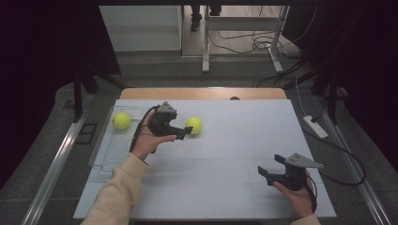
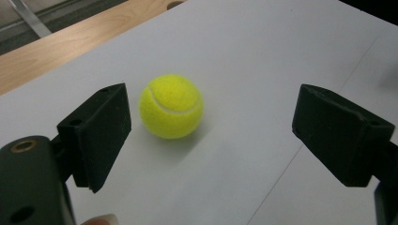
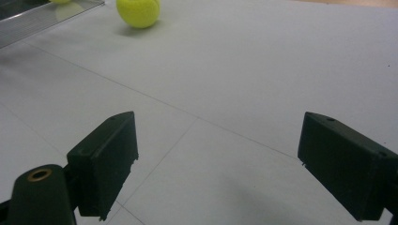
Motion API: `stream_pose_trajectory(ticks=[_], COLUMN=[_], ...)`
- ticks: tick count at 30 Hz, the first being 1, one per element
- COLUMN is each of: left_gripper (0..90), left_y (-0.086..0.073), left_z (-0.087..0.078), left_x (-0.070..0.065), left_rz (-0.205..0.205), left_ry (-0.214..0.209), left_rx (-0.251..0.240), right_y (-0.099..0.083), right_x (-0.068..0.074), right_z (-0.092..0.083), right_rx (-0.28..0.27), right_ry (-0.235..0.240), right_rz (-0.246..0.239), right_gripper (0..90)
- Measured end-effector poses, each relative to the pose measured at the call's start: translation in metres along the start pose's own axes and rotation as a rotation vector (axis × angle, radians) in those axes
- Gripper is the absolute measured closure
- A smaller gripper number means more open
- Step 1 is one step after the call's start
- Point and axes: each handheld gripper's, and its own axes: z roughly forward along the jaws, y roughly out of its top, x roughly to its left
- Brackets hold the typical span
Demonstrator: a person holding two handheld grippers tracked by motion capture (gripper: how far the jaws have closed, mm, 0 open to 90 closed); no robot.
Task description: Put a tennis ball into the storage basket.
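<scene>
Tennis ball ahead of wide jaws, second ball in clear tray

1. Looked over all three views for lettering and honestly there's nothing readable anywhere.
2. The tennis ball just shows its white curved seam, no brand stamp facing the camera.
3. Second tennis ball, over at about 9 o'clock from the first in the high view, is too small to make out any print.
4. The black jaw blocks and gripper bodies are plain, no labels or numbers on them.
5. The white table top only has thin joint lines, no markings or signs.
</scene>
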Motion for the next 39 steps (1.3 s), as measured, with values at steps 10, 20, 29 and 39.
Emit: stream_pose_trajectory(ticks=[10,20,29,39], left_gripper=[13.4,13.3,13.3,13.1], left_y=[0.008,0.014,0.023,0.028], left_z=[0.011,0.026,0.040,0.054], left_x=[0.008,0.011,0.013,0.016], left_rz=[-0.010,-0.013,-0.006,-0.014], left_ry=[0.014,0.022,0.033,0.036], left_rx=[0.034,0.077,0.116,0.148], right_y=[0.000,0.000,0.000,-0.001], right_x=[0.000,0.000,0.000,-0.001], right_z=[0.000,0.001,0.001,0.001], right_rx=[0.002,0.003,0.004,0.006], right_ry=[0.002,0.002,0.002,0.002], right_rz=[-0.001,-0.002,-0.001,0.001], right_gripper=[12.4,12.4,12.4,12.4])
